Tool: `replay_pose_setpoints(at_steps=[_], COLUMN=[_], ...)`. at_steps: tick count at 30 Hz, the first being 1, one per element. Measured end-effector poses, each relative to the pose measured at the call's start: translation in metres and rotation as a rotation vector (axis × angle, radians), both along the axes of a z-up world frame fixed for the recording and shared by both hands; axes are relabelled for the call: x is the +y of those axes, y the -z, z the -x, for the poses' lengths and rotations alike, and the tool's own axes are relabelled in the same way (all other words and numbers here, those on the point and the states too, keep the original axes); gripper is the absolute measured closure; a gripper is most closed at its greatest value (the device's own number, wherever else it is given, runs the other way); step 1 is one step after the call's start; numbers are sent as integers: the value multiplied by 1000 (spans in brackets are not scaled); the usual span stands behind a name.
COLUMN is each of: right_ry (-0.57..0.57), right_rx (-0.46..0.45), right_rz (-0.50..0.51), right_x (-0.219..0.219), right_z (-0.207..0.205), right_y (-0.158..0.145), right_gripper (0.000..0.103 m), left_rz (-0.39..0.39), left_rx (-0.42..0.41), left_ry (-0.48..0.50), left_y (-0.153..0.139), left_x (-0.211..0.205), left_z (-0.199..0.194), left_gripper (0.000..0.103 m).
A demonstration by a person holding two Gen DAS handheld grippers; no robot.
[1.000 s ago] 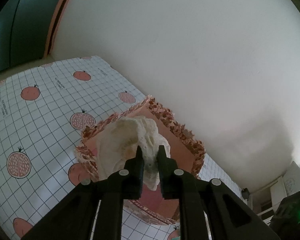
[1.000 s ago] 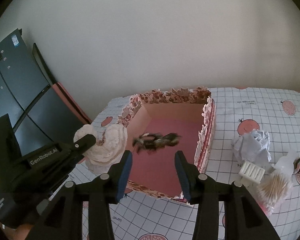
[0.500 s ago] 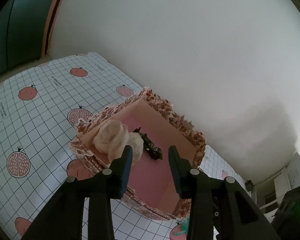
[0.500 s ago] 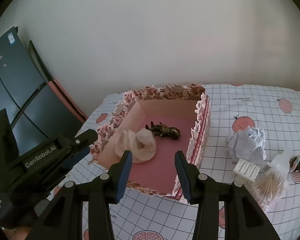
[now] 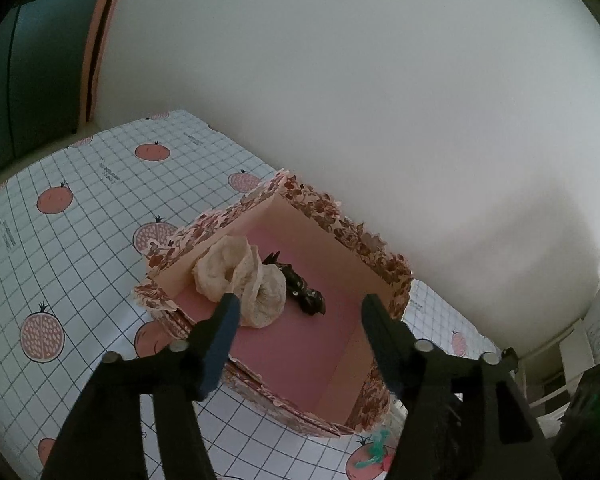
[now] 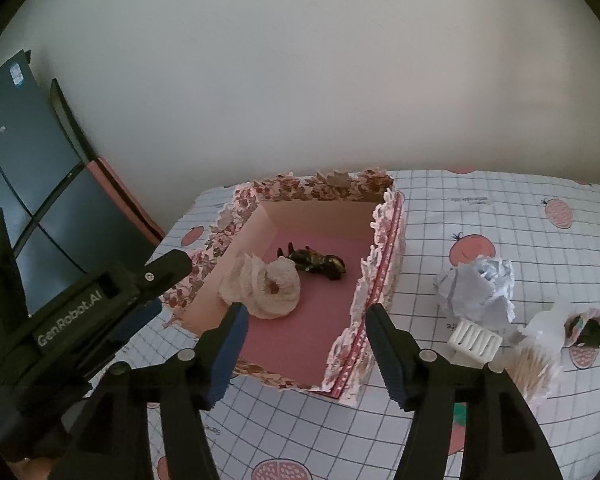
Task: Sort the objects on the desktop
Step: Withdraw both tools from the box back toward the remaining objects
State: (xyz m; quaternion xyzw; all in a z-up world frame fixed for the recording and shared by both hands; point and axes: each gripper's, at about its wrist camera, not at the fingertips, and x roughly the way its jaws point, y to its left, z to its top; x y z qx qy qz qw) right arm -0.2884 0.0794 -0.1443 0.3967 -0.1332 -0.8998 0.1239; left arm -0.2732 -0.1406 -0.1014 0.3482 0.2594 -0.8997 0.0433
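two items, a cream scrunchie [image 6: 266, 288] and dark clip [image 6: 314, 262], lie in the pink box [image 6: 384, 240]; crumpled paper [image 6: 478, 288], white clip [image 6: 476, 338] and cotton swabs [image 6: 534, 368] wait on the bench [image 6: 520, 216] to its right, both left tongs [image 5: 296, 308] and right tongs [image 6: 304, 316] spread and empty.

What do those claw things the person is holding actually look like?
Each hand-held gripper, left and right, is matte black plastic with two tapering fingers, dark blue ribbed pads inside and small silver screws at the joints. The left one's body carries white "GenRobot.AI" lettering. No cables or sleeves show.
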Motion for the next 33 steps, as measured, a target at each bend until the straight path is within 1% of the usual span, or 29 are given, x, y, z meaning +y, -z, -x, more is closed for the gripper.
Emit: replay_pose_setpoints(at_steps=[3, 6, 8, 10, 11, 16, 25, 29, 33], right_ry=[9, 17, 33, 50, 56, 76, 80, 91, 97], right_rx=[-11, -24, -27, -25, -26, -31, -32, -34, -41], right_rz=[-12, -18, -23, -18, -15, -3, -12, -9, -10], right_x=[3, 6, 9, 15, 17, 26, 31, 35, 39], right_z=[1, 2, 2, 2, 2, 4, 5, 5, 5], right_y=[2, 3, 4, 4, 4, 4, 4, 4, 4], right_gripper=[33, 26, 16, 9, 7, 3, 0, 0, 0], left_rz=[14, 28, 34, 34, 31, 38, 75, 82, 66], left_rx=[-6, -16, -24, -33, -37, -64, -79, -89, -88], left_ry=[-1, -3, -7, -20, -24, -39, -49, -46, -47], left_y=[0, 0, 0, 1, 2, 4, 5, 6, 8], left_x=[3, 6, 8, 7, 7, 7, 13, 15, 15], left_z=[1, 3, 4, 4, 4, 4, 5, 6, 5], left_gripper=[29, 23, 19, 17, 17, 16, 1, 0, 0])
